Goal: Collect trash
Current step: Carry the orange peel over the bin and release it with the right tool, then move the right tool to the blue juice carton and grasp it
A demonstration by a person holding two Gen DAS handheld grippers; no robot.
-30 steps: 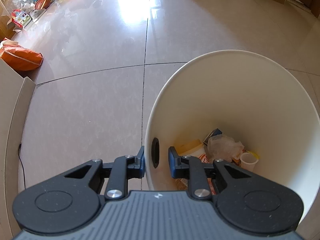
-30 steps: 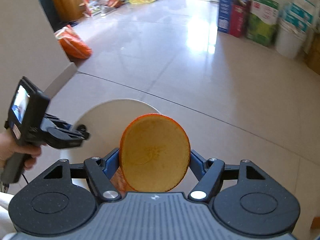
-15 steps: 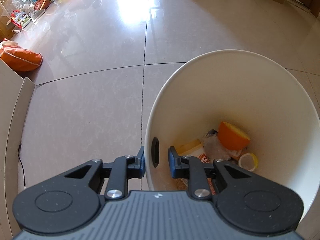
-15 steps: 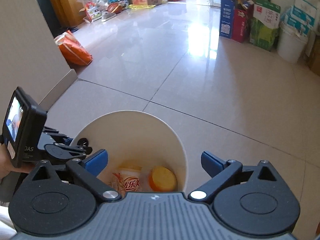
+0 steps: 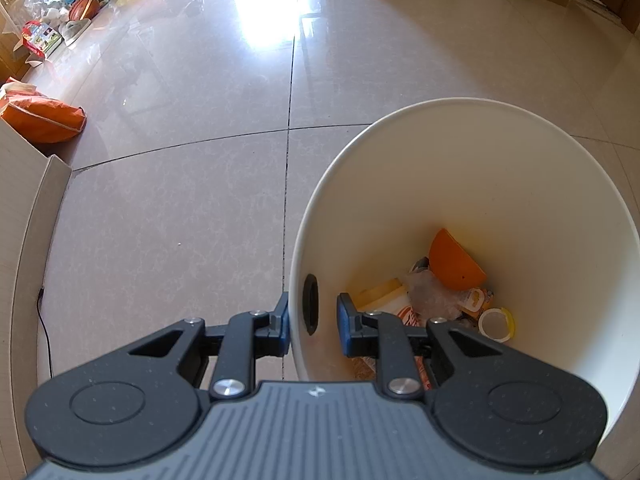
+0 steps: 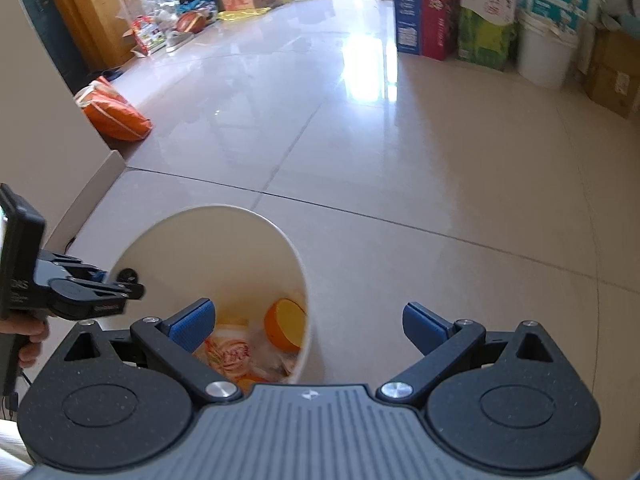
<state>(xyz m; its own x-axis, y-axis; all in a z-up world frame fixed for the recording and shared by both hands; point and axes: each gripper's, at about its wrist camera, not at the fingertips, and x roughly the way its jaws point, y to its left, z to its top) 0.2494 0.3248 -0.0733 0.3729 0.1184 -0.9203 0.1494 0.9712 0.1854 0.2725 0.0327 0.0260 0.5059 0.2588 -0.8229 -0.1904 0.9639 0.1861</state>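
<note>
A white bin [image 5: 480, 160] stands on the tiled floor. My left gripper [image 5: 312, 320] is shut on its near rim, one finger outside the wall and one inside, beside a handle hole. An orange bowl [image 5: 456, 264] lies tilted at the bottom on a clear plastic bag [image 5: 430, 294], a snack wrapper and a small white cup [image 5: 494, 322]. In the right wrist view my right gripper [image 6: 306, 312] hangs wide open and empty above the bin [image 6: 208, 248], with the orange bowl [image 6: 286, 324] below it. The left gripper [image 6: 116, 284] shows at the bin's left rim.
A beige wall [image 5: 20, 184] rises close on the left, with a thin cable [image 5: 42, 320] at its foot. An orange bag [image 6: 114, 112] lies by it. Cartons [image 6: 428, 12] and a white bucket [image 6: 546, 50] line the far right. A hand [image 6: 32, 340] holds the left gripper.
My right gripper opened and let the orange bowl go; it fell into the bin and came to rest against the far wall. The left gripper has kept its hold on the rim.
</note>
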